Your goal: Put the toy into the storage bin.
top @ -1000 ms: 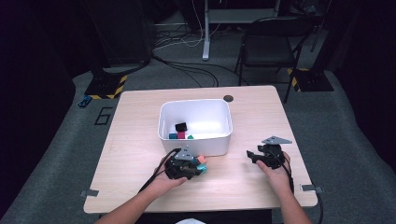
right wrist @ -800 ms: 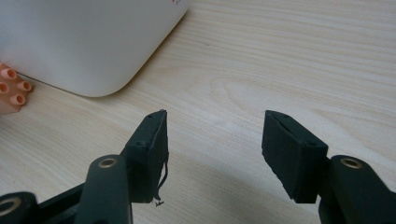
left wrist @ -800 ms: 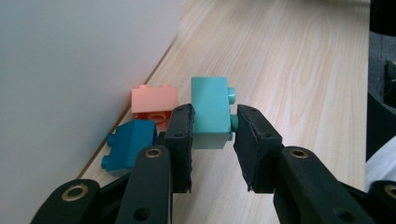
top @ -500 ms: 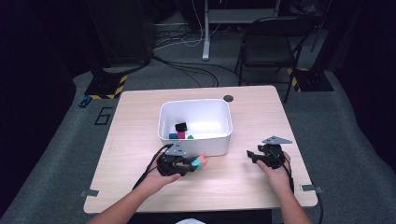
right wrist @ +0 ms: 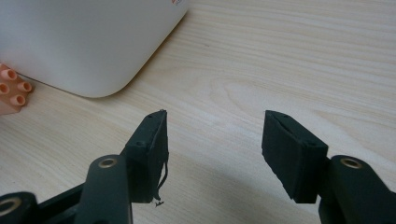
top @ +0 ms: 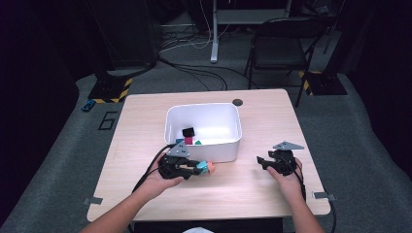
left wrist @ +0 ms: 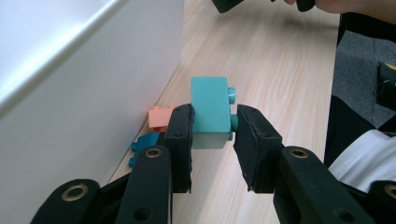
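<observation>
My left gripper [top: 193, 168] [left wrist: 213, 122] is shut on a teal brick [top: 200, 168] [left wrist: 210, 109], held a little above the table in front of the white bin [top: 168, 127]; its studs point toward the right jaw. An orange brick [top: 212, 167] [left wrist: 160, 117] and a blue brick [left wrist: 144, 142] lie on the table against the bin's wall [left wrist: 84, 88]. My right gripper [top: 263, 162] [right wrist: 214, 140] rests low over the wood at the right, open, with nothing between its fingers. The orange brick [right wrist: 11, 90] also sits at the left edge of the right gripper view.
The bin holds a black brick [top: 188, 131], a magenta brick [top: 188, 140] and a green one [top: 197, 142]. A dark round disc [top: 237, 102] lies on the table behind the bin. Bare wood [top: 272, 126] stretches to the bin's right.
My left gripper has risen with the teal brick and drifted slightly left, away from the orange brick. The right gripper has stayed put.
</observation>
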